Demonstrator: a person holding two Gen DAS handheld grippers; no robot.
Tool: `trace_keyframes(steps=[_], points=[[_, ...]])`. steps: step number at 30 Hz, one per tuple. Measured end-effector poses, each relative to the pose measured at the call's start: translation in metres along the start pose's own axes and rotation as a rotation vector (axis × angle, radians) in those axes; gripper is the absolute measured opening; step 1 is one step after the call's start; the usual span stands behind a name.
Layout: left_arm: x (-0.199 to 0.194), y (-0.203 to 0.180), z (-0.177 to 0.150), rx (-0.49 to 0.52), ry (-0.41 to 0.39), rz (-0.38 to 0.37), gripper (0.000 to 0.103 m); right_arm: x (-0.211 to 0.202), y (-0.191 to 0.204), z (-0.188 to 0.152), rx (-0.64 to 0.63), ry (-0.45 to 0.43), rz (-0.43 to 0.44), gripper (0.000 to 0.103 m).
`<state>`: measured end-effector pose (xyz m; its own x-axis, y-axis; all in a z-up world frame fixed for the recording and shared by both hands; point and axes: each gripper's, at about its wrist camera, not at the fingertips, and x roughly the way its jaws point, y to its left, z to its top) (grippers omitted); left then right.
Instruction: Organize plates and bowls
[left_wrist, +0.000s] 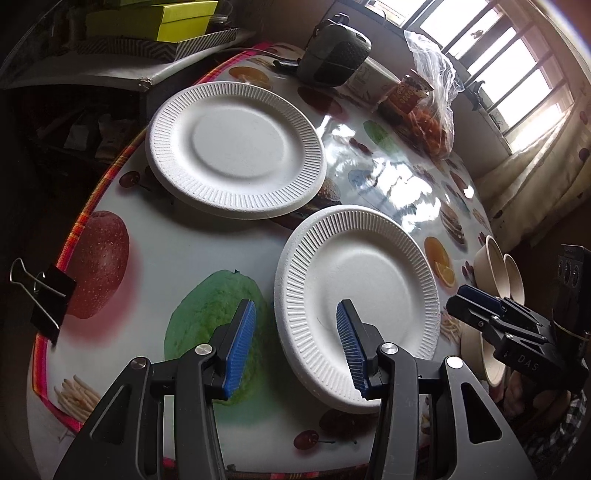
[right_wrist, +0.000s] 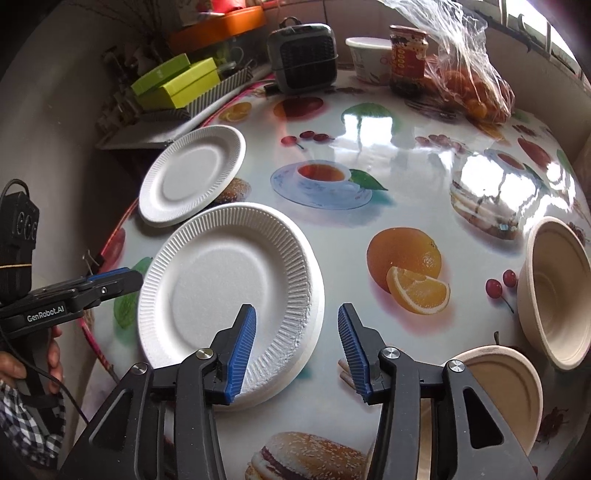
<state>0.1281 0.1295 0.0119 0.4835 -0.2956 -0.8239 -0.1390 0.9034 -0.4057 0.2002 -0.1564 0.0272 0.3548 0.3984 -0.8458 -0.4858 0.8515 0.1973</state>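
Plates: in the left wrist view the near plate stack (left_wrist: 356, 295), ribbed white foam, lies on the glossy surface (left_wrist: 177, 254); the left gripper (left_wrist: 299, 347) has its jaws spread, straddling the rim, pinching nothing. The far plate (left_wrist: 236, 147) likely joins it next.

In the right wrist view the right gripper (right_wrist: 297, 347) hovers by the stack's edge, jaws spread and empty; two beige pulp bowls (right_wrist: 554, 291) wait at right.

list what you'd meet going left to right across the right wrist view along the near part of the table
left gripper → near white plate stack → right gripper → printed orange → tan bowl on its side
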Motion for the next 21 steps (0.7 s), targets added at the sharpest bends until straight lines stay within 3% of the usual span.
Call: trace_keyframes(steps=[3,6,11,14,21], points=[[-0.018,0.009,0.005,-0.021,-0.034,0.029,0.047,-0.018,0.003,0.011,-0.027,-0.028,0.027,0.048],[-0.036,0.019,0.012,-0.037,-0.074,0.089,0.059,-0.036,0.012,0.030,-0.084,-0.083,0.054,0.048],[-0.063,0.031,0.025,-0.049,-0.111,0.154,0.061,-0.059,0.034,0.067,-0.199,-0.201,0.129,0.053],[-0.077,0.040,0.033,-0.086,-0.157,0.153,0.061,-0.056,0.052,0.088,-0.254,-0.197,0.164,0.060],[-0.091,0.060,0.049,-0.201,-0.206,0.153,0.061,-0.022,0.080,0.135,-0.207,-0.139,0.234,0.060]])
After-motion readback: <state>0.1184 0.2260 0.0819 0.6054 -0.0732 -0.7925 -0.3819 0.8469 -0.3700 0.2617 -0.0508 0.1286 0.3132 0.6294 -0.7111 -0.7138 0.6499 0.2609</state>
